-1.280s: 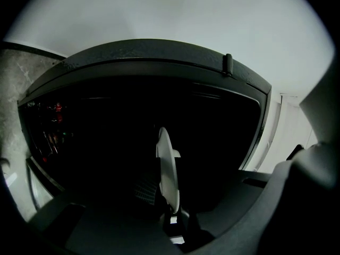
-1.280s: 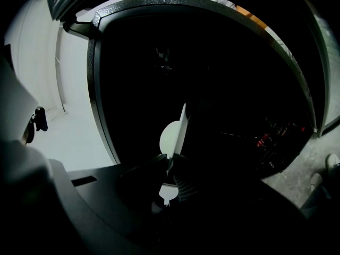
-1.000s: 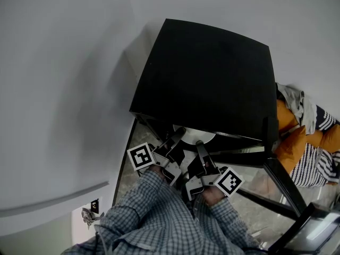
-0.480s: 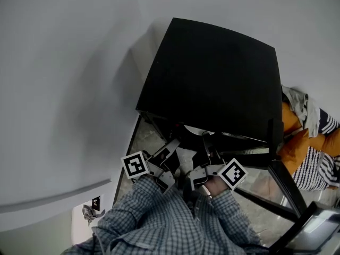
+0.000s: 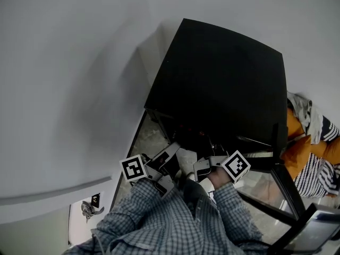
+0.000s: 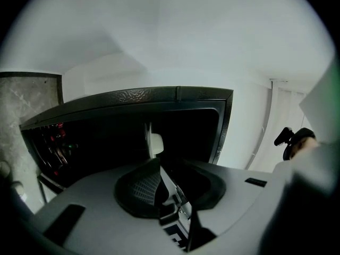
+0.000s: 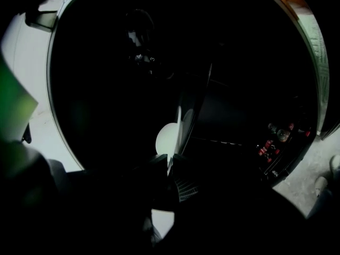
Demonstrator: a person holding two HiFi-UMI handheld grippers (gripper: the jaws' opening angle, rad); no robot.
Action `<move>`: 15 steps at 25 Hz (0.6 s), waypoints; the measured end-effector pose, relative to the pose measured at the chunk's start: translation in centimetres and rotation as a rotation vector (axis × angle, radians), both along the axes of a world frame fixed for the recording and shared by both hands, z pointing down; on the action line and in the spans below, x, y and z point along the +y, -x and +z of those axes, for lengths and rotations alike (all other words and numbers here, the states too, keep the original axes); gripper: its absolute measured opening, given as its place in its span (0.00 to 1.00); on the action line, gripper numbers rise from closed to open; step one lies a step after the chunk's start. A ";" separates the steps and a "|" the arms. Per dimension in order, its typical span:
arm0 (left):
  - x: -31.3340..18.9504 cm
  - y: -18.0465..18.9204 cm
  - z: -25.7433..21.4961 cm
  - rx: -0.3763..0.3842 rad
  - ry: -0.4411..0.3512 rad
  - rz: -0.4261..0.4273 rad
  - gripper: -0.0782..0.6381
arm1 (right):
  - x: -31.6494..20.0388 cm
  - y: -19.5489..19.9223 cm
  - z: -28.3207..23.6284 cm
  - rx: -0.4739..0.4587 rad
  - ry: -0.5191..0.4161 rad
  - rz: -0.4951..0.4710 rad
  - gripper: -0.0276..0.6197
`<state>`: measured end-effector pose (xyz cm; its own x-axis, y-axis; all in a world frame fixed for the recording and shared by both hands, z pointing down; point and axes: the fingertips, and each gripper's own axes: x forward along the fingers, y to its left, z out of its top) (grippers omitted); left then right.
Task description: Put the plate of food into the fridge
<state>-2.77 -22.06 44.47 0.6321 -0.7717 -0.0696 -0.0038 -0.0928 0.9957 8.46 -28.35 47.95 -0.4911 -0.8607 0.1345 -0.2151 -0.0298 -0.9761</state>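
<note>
Fridge: a black fridge is seen from above, with its door swung open at the right; the dark opening is faced by both grippers.
Left gripper: the left gripper is held at the mouth of the opening, and its jaws are clenched on the near rim of the plate, which is seen edge-on as a thin white sliver running away from the pads.
Right gripper: the right gripper is held just beside the left one, and in the right gripper view its jaws are clamped on the same white rim, with the pale disc set against the black interior.
Plate position: the plate is carried between the two grippers, and from the head view it is hidden under the fridge's top edge, so it is judged to be at or just inside the opening.
Food: no food can be made out, as only the rim and a pale face of the plate are shown.
Door rack: small red-topped items are seen on a rack at the edge of the opening, clear of the plate.
Done: the door is opened, the plate is lifted and brought to the cavity.
Left: the plate is not yet seen resting on a shelf; setting it down, releasing both grips, drawing the grippers out and closing the door are judged to remain.
Progress: roughly the middle of the task is judged to be reached.
</note>
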 end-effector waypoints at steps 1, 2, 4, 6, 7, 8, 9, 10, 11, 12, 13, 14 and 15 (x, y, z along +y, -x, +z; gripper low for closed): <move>0.0 0.0 0.0 0.002 0.000 -0.002 0.25 | -0.1 0.0 0.0 0.005 -0.003 -0.001 0.10; 0.0 -0.1 -0.1 0.003 0.000 -0.003 0.25 | -0.3 0.0 0.0 0.013 -0.007 -0.003 0.10; -0.1 -0.1 -0.2 0.005 -0.002 -0.007 0.25 | -0.6 -0.1 0.0 0.033 -0.013 -0.008 0.10; 0.0 -0.2 -0.3 0.006 -0.003 -0.009 0.25 | -0.8 -0.1 -0.1 0.050 -0.022 -0.012 0.10; 0.0 -0.2 -0.3 0.005 -0.003 -0.010 0.25 | -0.9 -0.1 -0.2 0.055 -0.030 -0.015 0.10; 0.0 -0.2 -0.3 0.004 -0.003 -0.010 0.25 | -0.9 0.0 -0.3 0.063 -0.039 -0.018 0.10; 0.0 -0.2 -0.2 0.003 -0.003 -0.010 0.24 | -0.9 0.0 -0.4 0.076 -0.051 -0.023 0.10; 0.0 -0.2 -0.2 0.003 -0.005 -0.010 0.24 | -0.9 0.0 -0.6 0.091 -0.066 -0.029 0.11; 0.0 -0.3 -0.3 0.006 -0.008 -0.010 0.24 | -0.9 0.1 -0.8 0.102 -0.080 -0.037 0.14; -0.1 -0.5 -0.3 0.009 -0.011 -0.009 0.24 | -0.8 0.1 -0.9 0.106 -0.091 -0.048 0.16; -0.1 -0.6 -0.4 0.009 -0.013 -0.006 0.24 | -0.7 0.2 -1.1 0.106 -0.098 -0.058 0.18; 0.0 -0.8 -0.4 0.003 -0.015 0.000 0.24 | -0.5 0.3 -1.2 0.105 -0.101 -0.067 0.19; 0.0 -1.0 -0.4 -0.010 -0.018 0.009 0.24 | -0.3 0.3 -1.3 0.104 -0.104 -0.074 0.20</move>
<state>-1.74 -22.04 44.07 0.6395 -0.7649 -0.0768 -0.0131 -0.1106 0.9938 8.13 -28.68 46.70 -0.5414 -0.8348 0.0998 -0.3131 0.0901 -0.9454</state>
